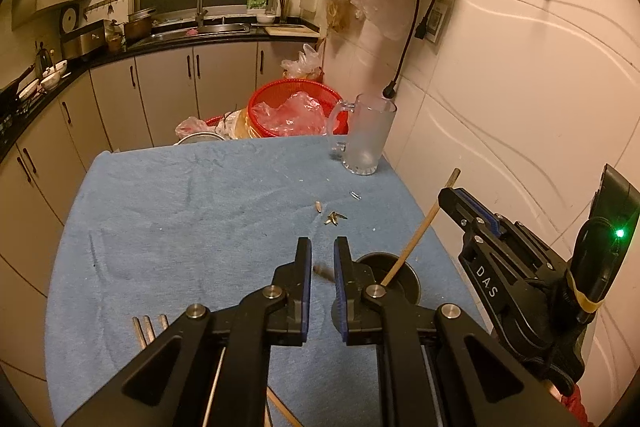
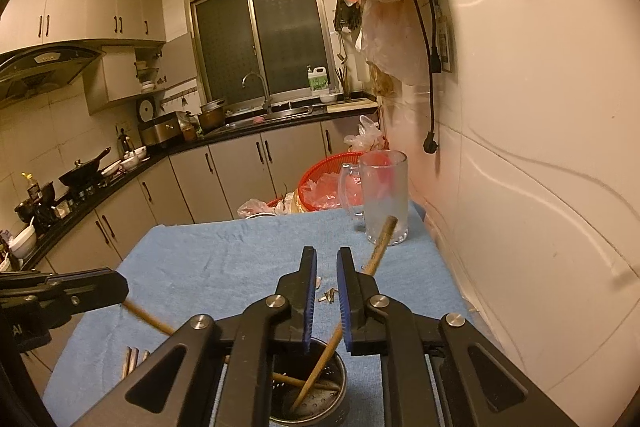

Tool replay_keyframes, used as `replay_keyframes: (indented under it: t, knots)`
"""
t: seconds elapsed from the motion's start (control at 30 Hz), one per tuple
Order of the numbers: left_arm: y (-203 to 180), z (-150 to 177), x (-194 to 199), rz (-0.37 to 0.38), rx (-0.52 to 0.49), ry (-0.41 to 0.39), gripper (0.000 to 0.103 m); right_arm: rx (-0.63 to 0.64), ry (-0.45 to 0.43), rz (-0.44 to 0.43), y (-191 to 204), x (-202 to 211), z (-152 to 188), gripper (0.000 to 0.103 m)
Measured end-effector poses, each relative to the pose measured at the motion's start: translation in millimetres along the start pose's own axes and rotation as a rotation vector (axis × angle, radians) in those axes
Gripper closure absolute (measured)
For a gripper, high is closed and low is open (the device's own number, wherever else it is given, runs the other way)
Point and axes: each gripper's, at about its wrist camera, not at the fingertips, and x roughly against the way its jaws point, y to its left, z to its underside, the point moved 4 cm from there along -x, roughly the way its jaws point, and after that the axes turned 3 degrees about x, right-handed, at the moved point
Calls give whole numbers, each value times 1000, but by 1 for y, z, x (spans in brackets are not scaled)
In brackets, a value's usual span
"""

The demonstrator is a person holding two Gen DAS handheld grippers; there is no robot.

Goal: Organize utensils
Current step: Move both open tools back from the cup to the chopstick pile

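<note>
A dark perforated metal utensil holder (image 1: 406, 277) (image 2: 320, 415) stands on the blue towel at the near right. One wooden chopstick (image 1: 424, 227) (image 2: 382, 239) leans in it, free, passing under my right gripper's right finger. My right gripper (image 2: 327, 259) (image 1: 446, 195) hovers over the holder, jaws close together with nothing between the tips. My left gripper (image 1: 323, 247) (image 2: 120, 285) is just left of the holder, shut on the end of a second chopstick (image 2: 148, 319) (image 1: 324, 273) that slants down toward the holder. Forks (image 1: 148, 327) (image 2: 132, 359) lie on the towel at the near left.
A frosted glass mug (image 1: 368, 139) (image 2: 386, 203) stands at the table's far right corner by the tiled wall. Small metal bits (image 1: 334, 218) lie mid-table. A red basket (image 1: 288, 111) sits beyond the far edge. Another chopstick (image 1: 282, 411) lies under my left gripper.
</note>
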Motion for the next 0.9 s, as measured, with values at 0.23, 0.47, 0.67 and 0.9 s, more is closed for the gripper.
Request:
replay_keyframes:
  t: [0.23,0.47,0.67,0.9]
  knots:
    - [4,0,12,3,4,-22,92,9,-29,8,3,16,-6,85]
    - [10,3,27,-13,8,-50,92,22,-69,17,8,41,-12,71]
    - [35,22,46,-152,25,-114,91,-20,-117,13,2,76,-12,57]
    - [73,51,57,-331,47,-152,81,-25,-166,-40,12,120,5,49]
